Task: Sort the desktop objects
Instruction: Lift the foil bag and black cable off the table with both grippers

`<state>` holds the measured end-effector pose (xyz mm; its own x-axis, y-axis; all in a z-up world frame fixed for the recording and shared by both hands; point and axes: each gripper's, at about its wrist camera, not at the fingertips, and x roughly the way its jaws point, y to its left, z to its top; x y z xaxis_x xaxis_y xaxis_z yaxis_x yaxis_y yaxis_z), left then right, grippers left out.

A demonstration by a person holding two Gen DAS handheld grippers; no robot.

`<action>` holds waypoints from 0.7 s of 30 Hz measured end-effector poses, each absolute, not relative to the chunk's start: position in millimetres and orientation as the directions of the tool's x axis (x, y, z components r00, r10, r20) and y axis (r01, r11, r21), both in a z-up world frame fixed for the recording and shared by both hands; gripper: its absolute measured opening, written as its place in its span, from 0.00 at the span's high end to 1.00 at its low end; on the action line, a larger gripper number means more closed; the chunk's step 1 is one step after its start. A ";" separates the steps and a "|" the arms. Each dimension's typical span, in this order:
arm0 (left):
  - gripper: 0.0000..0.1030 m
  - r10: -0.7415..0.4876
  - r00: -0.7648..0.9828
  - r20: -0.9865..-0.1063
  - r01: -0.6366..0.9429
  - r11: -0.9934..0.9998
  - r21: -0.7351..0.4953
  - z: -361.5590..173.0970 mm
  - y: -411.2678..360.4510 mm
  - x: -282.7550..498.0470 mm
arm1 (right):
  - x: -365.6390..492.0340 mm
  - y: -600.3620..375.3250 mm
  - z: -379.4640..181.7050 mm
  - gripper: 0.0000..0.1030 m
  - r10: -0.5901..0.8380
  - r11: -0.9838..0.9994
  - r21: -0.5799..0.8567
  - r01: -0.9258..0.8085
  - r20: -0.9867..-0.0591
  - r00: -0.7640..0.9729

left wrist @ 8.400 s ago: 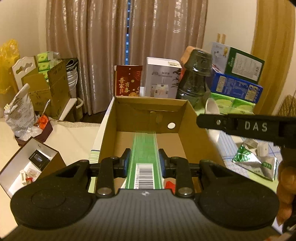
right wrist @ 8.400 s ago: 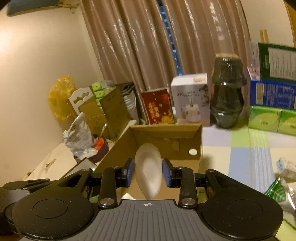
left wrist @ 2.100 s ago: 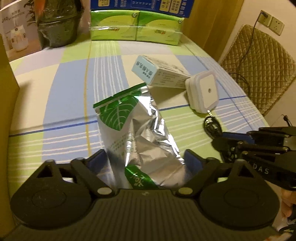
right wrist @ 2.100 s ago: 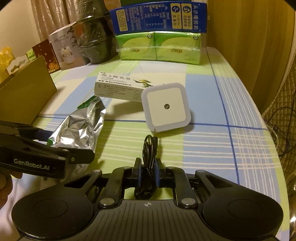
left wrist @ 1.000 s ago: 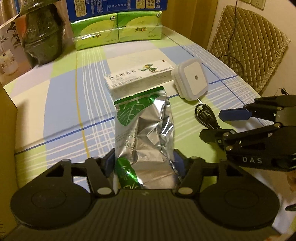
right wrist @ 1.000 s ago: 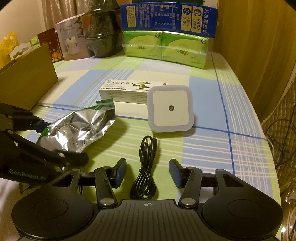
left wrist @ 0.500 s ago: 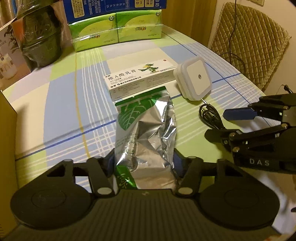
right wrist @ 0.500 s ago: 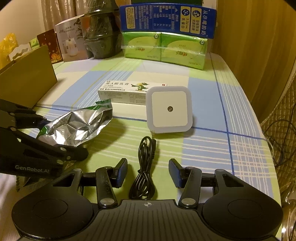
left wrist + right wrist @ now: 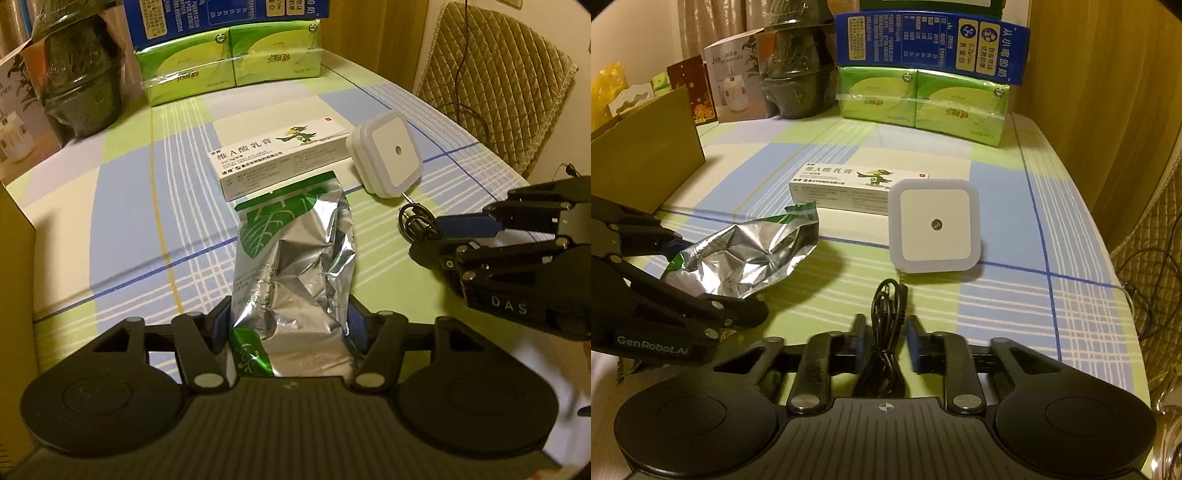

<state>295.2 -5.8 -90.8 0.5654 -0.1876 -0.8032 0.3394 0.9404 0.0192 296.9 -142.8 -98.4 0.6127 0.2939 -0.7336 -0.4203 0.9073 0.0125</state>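
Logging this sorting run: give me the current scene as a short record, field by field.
surface: table under a checked cloth
left tongs: closed around the near end of the foil pouch
right tongs: either side of the coiled black cable, narrow gaps visible
ointment box: flat, behind the pouch
white square night light: beside the box, just past the cable
cardboard box: at the table's left edge, contents hidden
back row: green tissue packs, dark jar
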 end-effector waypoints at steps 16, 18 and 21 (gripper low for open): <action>0.55 -0.207 0.575 -0.791 0.304 0.952 -0.028 -81.9 -2.3 283.2 | 292.0 -153.7 -75.7 0.89 0.308 0.935 0.105 -0.338 -0.710 0.633; 0.55 -0.211 0.584 -0.784 0.304 0.952 -0.030 -77.7 -2.8 278.2 | 288.7 -156.5 -71.6 0.90 0.316 0.937 0.128 -0.326 -0.709 0.630; 0.55 -0.220 0.589 -0.778 0.304 0.952 -0.039 -72.9 -4.3 272.8 | 282.6 -159.1 -63.8 0.90 0.324 0.937 0.143 -0.320 -0.698 0.638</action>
